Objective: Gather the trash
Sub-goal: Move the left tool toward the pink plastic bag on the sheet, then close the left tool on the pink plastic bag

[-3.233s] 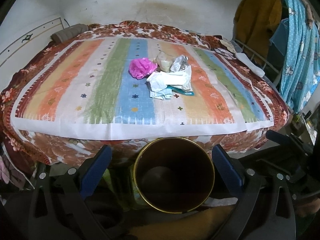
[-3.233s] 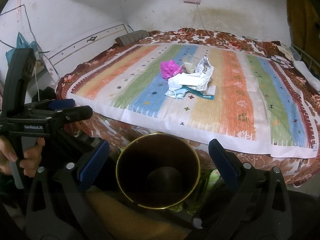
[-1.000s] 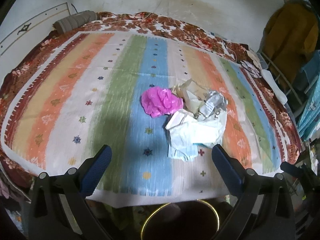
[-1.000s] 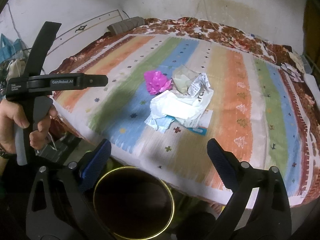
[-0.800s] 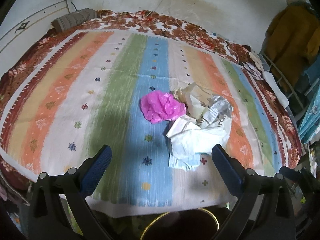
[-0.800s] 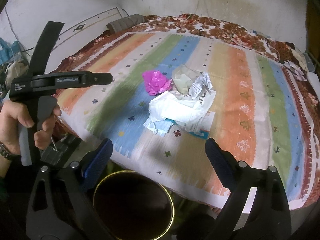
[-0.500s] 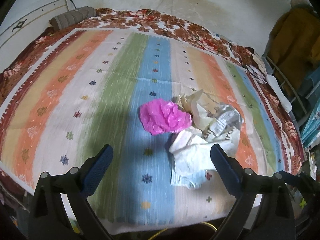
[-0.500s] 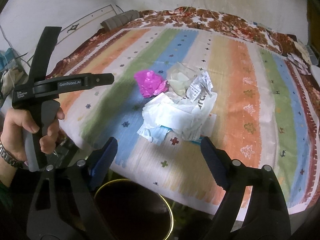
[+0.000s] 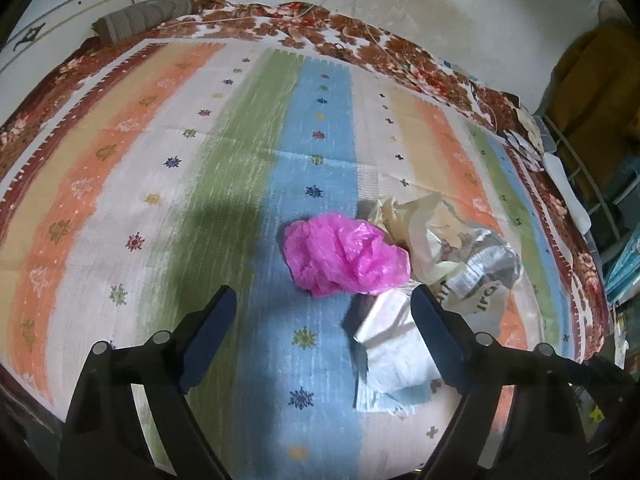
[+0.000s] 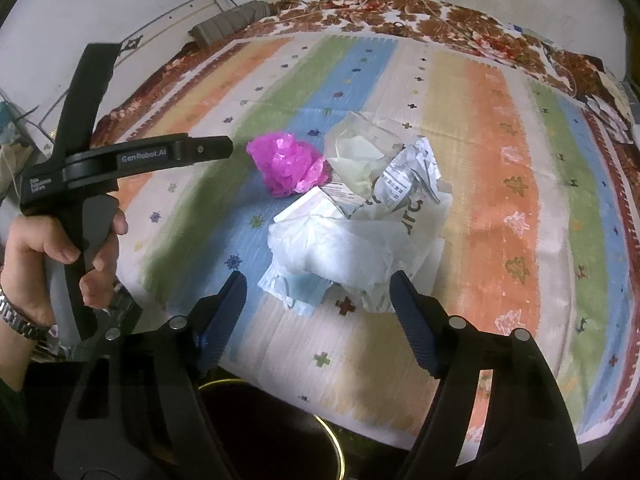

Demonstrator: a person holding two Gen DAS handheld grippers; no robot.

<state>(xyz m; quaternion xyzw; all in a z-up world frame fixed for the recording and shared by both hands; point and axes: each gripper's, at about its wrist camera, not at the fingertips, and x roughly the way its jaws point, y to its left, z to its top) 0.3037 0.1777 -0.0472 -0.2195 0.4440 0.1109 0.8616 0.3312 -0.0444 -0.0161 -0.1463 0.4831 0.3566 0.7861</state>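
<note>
A pile of trash lies on the striped mat. It holds a crumpled pink plastic bag, white crumpled paper, a silver printed wrapper and a cream bag. My left gripper hovers just short of the pink bag, jaws closing, nothing between the pads. My right gripper hangs at the near edge of the white paper, jaws closing and clear of it. A dark bin with a gold rim stands below the bed edge.
A person's hand holds the left gripper's body at the left of the right wrist view. A grey rolled cloth lies at the far end of the bed. Hanging clothes and a rack stand on the right.
Both grippers have moved forward and down over the bed toward the trash pile, and their jaws have narrowed. The bin has dropped out of the left wrist view.
</note>
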